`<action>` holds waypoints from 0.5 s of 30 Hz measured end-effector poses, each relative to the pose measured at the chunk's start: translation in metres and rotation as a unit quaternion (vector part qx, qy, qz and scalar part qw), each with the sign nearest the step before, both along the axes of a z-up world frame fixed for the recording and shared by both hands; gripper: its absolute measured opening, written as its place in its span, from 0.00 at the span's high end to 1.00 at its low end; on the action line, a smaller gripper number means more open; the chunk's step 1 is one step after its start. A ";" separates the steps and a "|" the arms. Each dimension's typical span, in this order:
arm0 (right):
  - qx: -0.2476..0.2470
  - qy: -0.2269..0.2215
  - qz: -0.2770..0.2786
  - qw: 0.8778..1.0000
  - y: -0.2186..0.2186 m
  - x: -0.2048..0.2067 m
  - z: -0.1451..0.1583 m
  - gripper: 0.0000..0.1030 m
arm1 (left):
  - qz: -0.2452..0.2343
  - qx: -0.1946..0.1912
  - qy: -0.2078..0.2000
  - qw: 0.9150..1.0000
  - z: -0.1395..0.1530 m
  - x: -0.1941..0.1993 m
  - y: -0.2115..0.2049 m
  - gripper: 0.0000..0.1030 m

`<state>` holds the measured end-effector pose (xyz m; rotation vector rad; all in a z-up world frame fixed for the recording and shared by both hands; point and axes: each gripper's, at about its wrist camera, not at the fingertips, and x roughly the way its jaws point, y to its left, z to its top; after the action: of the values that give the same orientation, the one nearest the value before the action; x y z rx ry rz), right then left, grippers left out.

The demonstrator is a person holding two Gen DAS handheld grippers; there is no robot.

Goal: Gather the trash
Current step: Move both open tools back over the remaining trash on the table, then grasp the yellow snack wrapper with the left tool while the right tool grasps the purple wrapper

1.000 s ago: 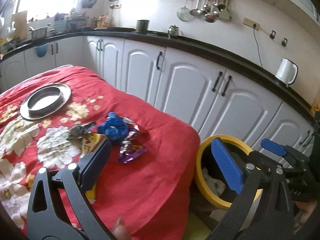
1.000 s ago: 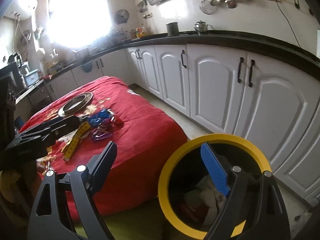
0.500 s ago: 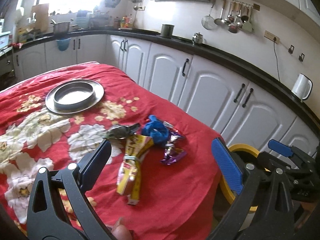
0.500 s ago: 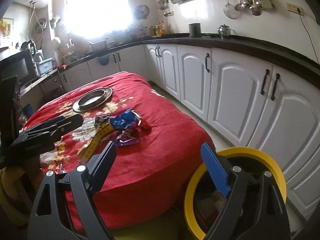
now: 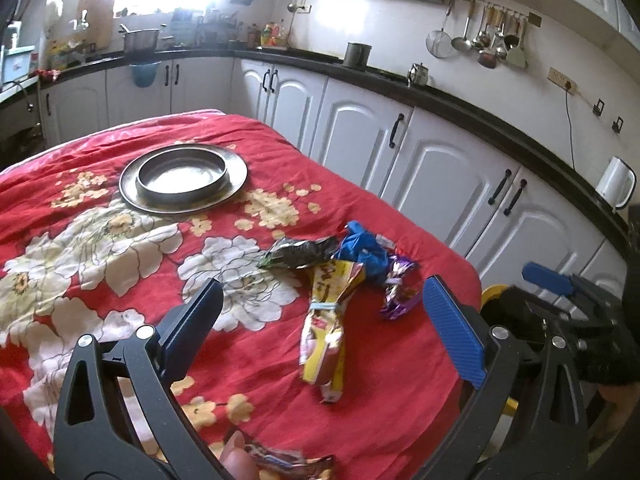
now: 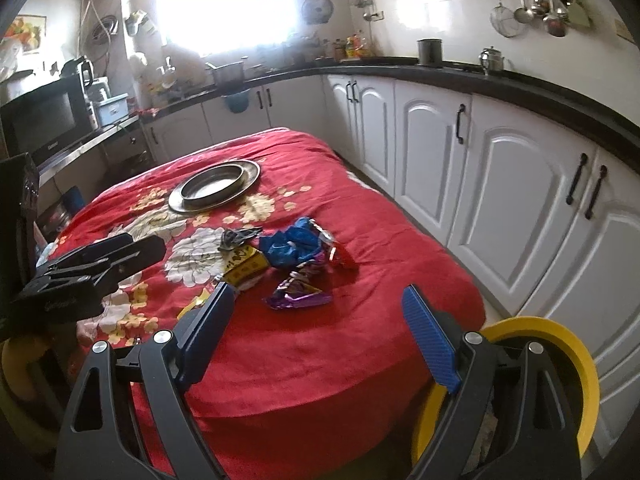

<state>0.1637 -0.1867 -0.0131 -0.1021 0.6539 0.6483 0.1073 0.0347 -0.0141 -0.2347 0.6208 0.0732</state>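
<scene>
Left wrist view — yellow wrapper (image 5: 326, 322) lies between open left tongs (image 5: 320, 312).

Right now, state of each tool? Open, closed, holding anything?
Left tool: open, nothing held, above the wrappers.
Right tool: open, nothing held, beside the yellow bin.

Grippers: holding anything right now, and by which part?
Nothing held. Left gripper and right gripper are both open and empty; the wrappers lie on the table.
</scene>
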 end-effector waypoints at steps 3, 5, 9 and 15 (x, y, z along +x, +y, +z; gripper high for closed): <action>-0.001 0.010 0.008 1.000 0.010 0.009 -0.005 0.19 | -0.007 -0.007 0.018 1.000 -0.009 0.002 0.006 0.23; -0.002 0.019 0.012 1.000 0.017 0.017 -0.011 0.19 | -0.012 -0.023 0.032 0.999 -0.016 0.005 0.012 0.30; -0.005 0.046 0.020 0.999 0.027 0.035 -0.025 0.23 | -0.023 -0.044 0.058 0.997 -0.030 0.012 0.015 0.43; 0.007 0.098 0.017 0.995 0.034 0.066 -0.048 0.28 | -0.041 -0.070 0.087 0.993 -0.045 0.021 0.012 0.46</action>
<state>0.2297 -0.1526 -0.0615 -0.0375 0.8391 0.7016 0.1280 0.0466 -0.0595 -0.3397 0.8088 -0.0305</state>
